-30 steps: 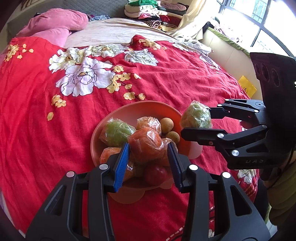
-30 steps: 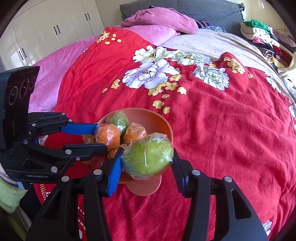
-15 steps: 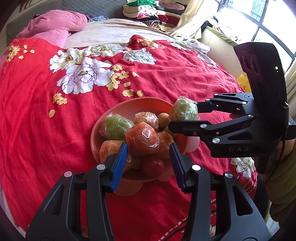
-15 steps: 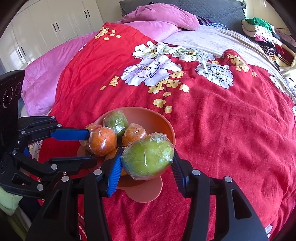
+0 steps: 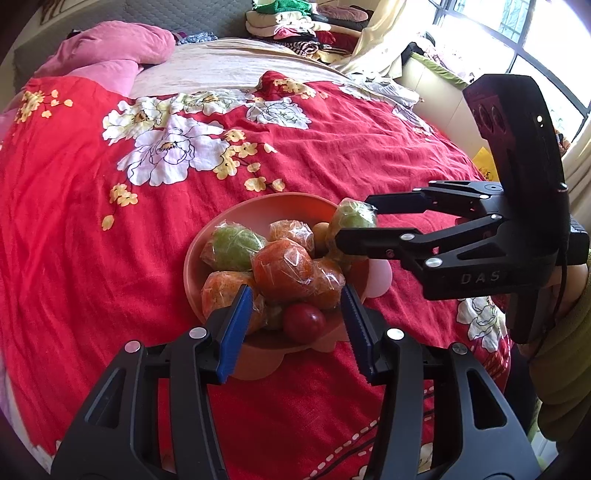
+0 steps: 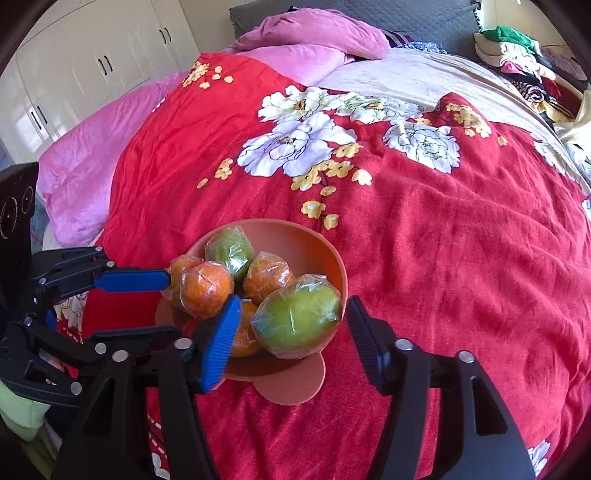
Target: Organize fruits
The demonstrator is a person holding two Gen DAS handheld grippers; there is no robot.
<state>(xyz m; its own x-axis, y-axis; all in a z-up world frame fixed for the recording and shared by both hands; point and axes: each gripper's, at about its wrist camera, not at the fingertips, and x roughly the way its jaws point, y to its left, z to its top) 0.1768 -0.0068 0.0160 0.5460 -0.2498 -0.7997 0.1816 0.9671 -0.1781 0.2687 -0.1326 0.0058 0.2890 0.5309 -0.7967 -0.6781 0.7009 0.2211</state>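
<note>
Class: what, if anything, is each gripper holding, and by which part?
Nothing is gripped. Both jaws have just been opening: the right gripper straddles the green fruit, the left gripper the orange fruit, pads clear, both resting in the bowl.

Bed [image 6: 424, 229] under red floral quilt; pink pillow [image 6: 314, 33] at 12 o'clock; white wardrobe [image 6: 92, 70] at 10; bright window [image 5: 517, 33] at 2.
</note>
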